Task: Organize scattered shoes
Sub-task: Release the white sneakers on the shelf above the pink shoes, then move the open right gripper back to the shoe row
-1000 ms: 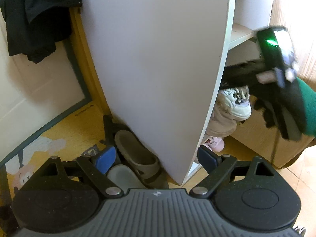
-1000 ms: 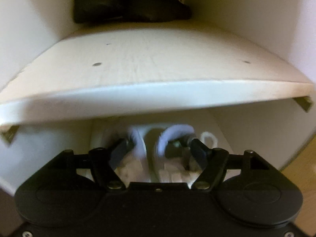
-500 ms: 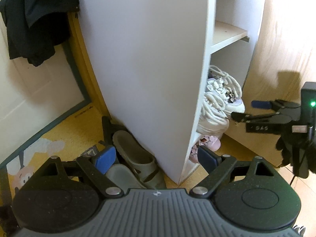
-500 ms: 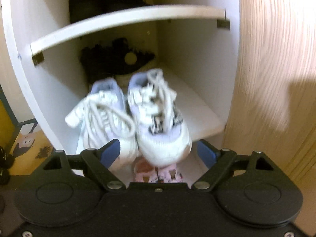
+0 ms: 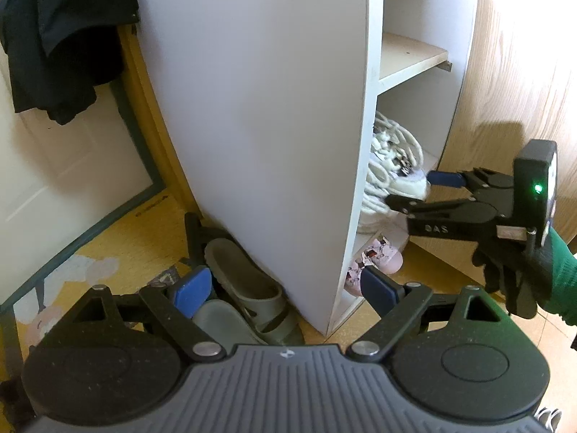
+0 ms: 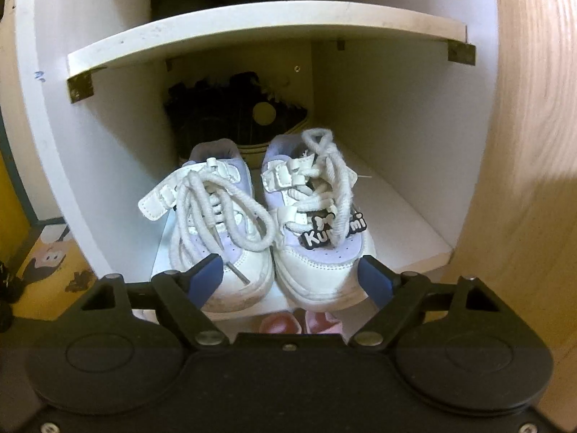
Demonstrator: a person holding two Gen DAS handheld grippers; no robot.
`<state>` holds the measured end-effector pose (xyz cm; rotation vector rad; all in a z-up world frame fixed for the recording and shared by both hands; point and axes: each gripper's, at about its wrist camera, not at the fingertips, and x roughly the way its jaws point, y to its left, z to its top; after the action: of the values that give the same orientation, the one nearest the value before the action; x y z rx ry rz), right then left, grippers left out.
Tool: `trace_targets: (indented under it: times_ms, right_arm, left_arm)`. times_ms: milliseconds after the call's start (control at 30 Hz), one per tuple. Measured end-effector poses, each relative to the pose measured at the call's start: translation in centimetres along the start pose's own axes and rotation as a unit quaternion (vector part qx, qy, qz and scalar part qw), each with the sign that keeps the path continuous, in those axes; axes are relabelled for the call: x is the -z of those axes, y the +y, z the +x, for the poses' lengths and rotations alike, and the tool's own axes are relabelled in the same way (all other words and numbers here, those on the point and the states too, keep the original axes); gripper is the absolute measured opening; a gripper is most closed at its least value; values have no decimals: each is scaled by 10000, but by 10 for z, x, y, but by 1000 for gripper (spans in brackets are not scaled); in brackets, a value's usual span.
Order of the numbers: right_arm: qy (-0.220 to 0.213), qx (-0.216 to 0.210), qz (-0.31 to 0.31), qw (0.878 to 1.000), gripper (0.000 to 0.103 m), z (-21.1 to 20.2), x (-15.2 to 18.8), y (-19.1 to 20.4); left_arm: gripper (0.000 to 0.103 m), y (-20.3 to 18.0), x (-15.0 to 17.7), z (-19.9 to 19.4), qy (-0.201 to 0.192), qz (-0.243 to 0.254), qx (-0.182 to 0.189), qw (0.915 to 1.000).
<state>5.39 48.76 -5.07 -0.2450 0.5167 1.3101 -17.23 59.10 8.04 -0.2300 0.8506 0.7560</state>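
Right gripper [image 6: 290, 278] jaws spread wide, empty, just before white-lilac sneakers [image 6: 267, 223] at shelf [image 6: 407, 241] front edge. Black shoes [image 6: 234, 115] at shelf's back. Left gripper [image 5: 285, 287] wide open, empty, above grey sandals [image 5: 249, 288] on floor beside cabinet [image 5: 252, 108].

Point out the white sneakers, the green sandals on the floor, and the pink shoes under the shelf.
white sneakers [image 6: 317, 252]: right wrist view, right shoe's toe.
green sandals [image 5: 245, 278]: left wrist view, footbed.
pink shoes [image 5: 382, 256]: left wrist view, toe.
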Motion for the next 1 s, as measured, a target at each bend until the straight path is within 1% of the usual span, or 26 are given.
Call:
trace_targets:
  times_ms: [100,167,267,333,433,533,567,600,667,733,800,833,867,933,967,1000]
  right_arm:
    - [27,10,124,9999,87,10,-5,-3]
    - [50,18,189,9998,86,12,-7,-5]
    - [-39,1,261,9997,86,-11,-10,-9]
    - [-1,-4,257,9997,86,-29,-4,-13]
    - [169,75,312,9993,87,-69,18,-26]
    - [403,153,531,9977,87,-112,50,-46]
    - [479,231,654,9964,87,-126,63,-54]
    - [599,368,869,9937,86,-145,84,-65]
    - [945,682,1431,9828,86,-182,129,-88]
    - [1137,1044,1906,9694,85,-212,167,-102]
    - [1426,1396,2377,9506,84,-246,215,-114]
    - [1544,1545,2530,9425,83,-258,233,-117]
    - [1674,1713,2626,9347,80,-269,252,-117]
    - [2016,2144,2972,9083,79,-301,306,-115]
    - [2099,2227,3122,8994,79,-312,325,-112]
    - [2178,2272,3210,8932,79,-318,339,-109]
  left_arm:
    - [90,1,-2,1,6,-31,-19,10000]
    - [90,-1,-3,2,-4,-45,-18,10000]
    - [90,-9,-6,3,-17,-34,44,10000]
    - [90,-14,-8,2,-25,-11,90,10000]
    - [90,-27,-9,-3,-80,102,172,9998]
    - [90,-37,-10,-8,-132,178,240,9995]
    - [90,-42,-10,-11,-177,198,248,9993]
    - [90,-46,-11,-14,-222,217,255,9992]
    - [90,-52,-12,-16,-251,216,238,9992]
    - [90,-58,-14,-18,-273,198,243,9991]
    - [90,-66,-16,-19,-296,174,307,9989]
    - [90,-71,-17,-20,-317,180,341,9988]
    - [90,-72,-17,-21,-324,185,349,9987]
    - [90,-81,-19,-24,-372,201,368,9984]
    - [90,-85,-20,-25,-390,195,366,9984]
    - [90,-88,-21,-27,-408,190,363,9983]
